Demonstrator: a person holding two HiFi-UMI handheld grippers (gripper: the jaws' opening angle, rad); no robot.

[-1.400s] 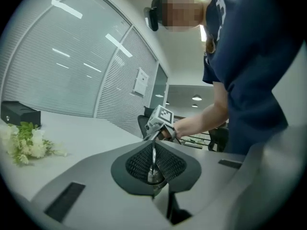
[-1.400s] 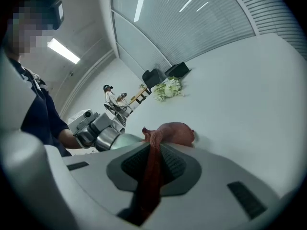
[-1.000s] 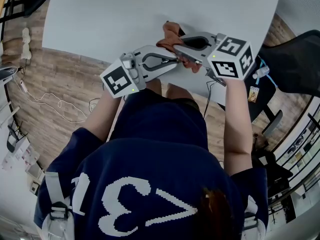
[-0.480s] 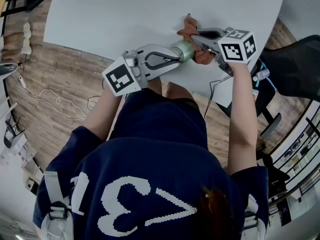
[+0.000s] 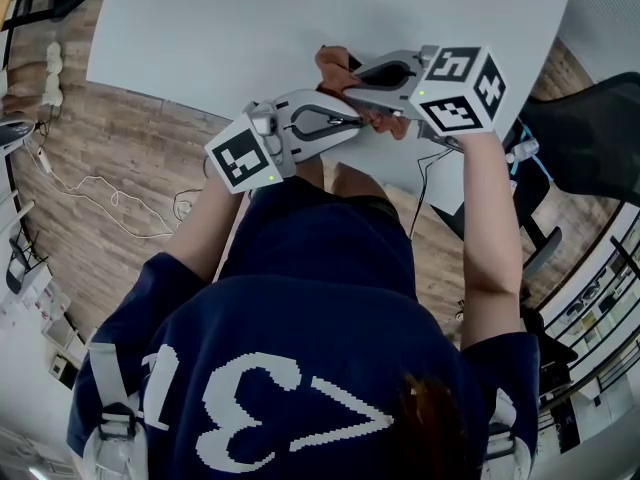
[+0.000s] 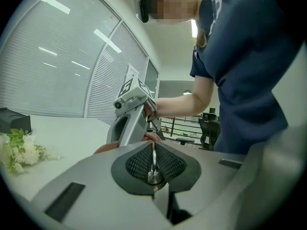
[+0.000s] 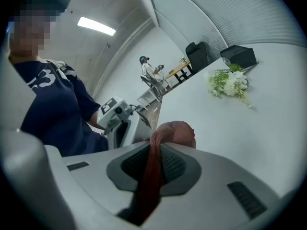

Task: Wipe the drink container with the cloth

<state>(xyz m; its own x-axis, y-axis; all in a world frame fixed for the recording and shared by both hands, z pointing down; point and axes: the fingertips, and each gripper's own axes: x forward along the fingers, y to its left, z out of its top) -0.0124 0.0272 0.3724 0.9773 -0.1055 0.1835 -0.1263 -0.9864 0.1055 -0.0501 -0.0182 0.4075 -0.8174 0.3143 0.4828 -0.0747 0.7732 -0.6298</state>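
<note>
In the head view my left gripper (image 5: 352, 120) reaches right over the white table (image 5: 200, 28). In the left gripper view its jaws (image 6: 152, 146) are shut on a thin metal part of the drink container (image 6: 152, 169); the container's body is hidden. My right gripper (image 5: 345, 76) lies across the left gripper's tip, shut on the reddish-brown cloth (image 5: 333, 66). In the right gripper view the cloth (image 7: 152, 176) runs between the pads and bunches past the jaw tips, with the left gripper (image 7: 117, 120) just behind. The left gripper view shows the right gripper (image 6: 130, 121) close in front.
White flowers (image 7: 230, 84) and a black box (image 7: 238, 55) lie far across the table. The table's near edge runs just under both grippers. A black office chair (image 5: 590, 118) stands to the right, and a white cable (image 5: 110, 208) trails on the wooden floor to the left.
Half a second ago the right gripper and cloth were further right, baring a pale green container at the left gripper's tip. Now they are back left over it. The left gripper has kept still.
</note>
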